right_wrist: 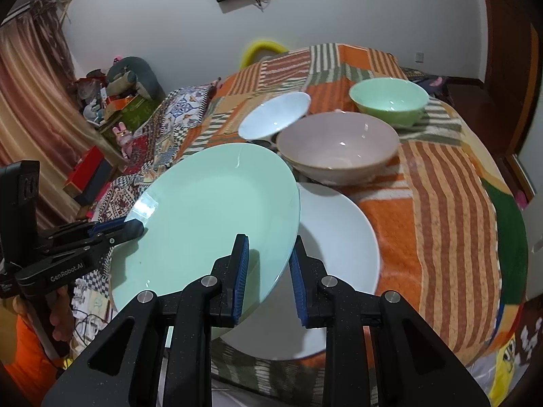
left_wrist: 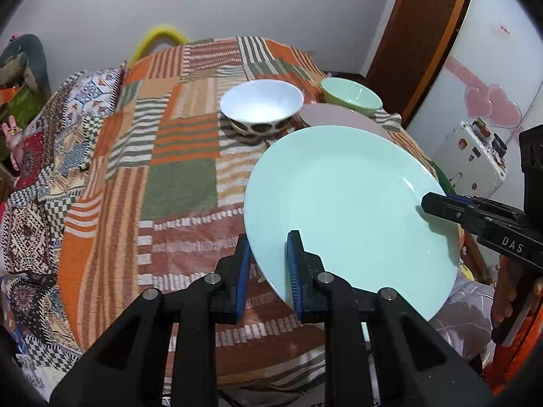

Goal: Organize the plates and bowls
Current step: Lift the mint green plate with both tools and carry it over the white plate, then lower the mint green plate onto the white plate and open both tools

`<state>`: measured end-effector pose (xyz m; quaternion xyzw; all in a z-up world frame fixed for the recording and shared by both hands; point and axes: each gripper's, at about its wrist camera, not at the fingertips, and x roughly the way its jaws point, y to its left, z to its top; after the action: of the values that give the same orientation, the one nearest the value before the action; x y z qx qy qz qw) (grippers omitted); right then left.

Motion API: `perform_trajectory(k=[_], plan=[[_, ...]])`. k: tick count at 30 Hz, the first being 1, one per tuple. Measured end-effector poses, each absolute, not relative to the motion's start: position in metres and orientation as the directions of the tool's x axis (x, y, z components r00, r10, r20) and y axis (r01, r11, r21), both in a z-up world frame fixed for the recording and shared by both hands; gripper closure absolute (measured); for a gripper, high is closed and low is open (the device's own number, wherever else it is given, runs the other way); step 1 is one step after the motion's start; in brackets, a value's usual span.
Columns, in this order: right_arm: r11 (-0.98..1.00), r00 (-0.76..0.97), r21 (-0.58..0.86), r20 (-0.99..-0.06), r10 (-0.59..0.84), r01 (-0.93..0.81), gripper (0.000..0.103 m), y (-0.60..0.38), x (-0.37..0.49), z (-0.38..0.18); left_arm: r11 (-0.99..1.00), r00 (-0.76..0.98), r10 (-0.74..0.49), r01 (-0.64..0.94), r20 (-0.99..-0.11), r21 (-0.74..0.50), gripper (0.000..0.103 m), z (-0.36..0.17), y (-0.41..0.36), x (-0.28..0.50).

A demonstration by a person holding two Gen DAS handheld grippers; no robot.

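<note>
A: Where is the mint plate (left_wrist: 342, 203) right now?

B: In the air over the patchwork blanket (left_wrist: 183, 183), tilted, and held on two sides. The left tool (left_wrist: 268, 261) has its fingers either side of the near rim, and the right tool (right_wrist: 269, 264) straddles the opposite edge. In both wrist views there is a gap between the pads and the rim, so I cannot tell whether either tool truly clamps or only brackets it.

A: And the target?

B: Judging by the layout, the white plate (right_wrist: 342, 234), which lies flat just below and partly under the mint one. Behind it stand the beige bowl (right_wrist: 339, 149), the white bowl (right_wrist: 275, 115) and the green bowl (right_wrist: 390, 101).

A: How would you do the step well?

B: Level the plate first, centre it over the white plate, lower both sides together, and let go only once the rims meet, so it cannot slide off.
</note>
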<state>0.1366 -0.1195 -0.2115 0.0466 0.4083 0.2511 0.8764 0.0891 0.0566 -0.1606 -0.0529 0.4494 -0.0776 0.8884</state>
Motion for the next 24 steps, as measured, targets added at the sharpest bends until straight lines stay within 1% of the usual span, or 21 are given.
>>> perform_trajectory(k=[8,24], plan=[[0.886,0.536,0.284,-0.713,0.451,-0.367,0.080,-0.131,0.133,-0.225,0.976,0.522,-0.215,0.107,-0.825,-0.187,0.083,-0.182,0.042,0.101],[0.900,0.500,0.314,-0.752,0.429,-0.300,0.080,-0.149,0.140,-0.252,0.976,0.445,-0.217,0.131,-0.869,-0.177,0.082,-0.209,0.019,0.120]])
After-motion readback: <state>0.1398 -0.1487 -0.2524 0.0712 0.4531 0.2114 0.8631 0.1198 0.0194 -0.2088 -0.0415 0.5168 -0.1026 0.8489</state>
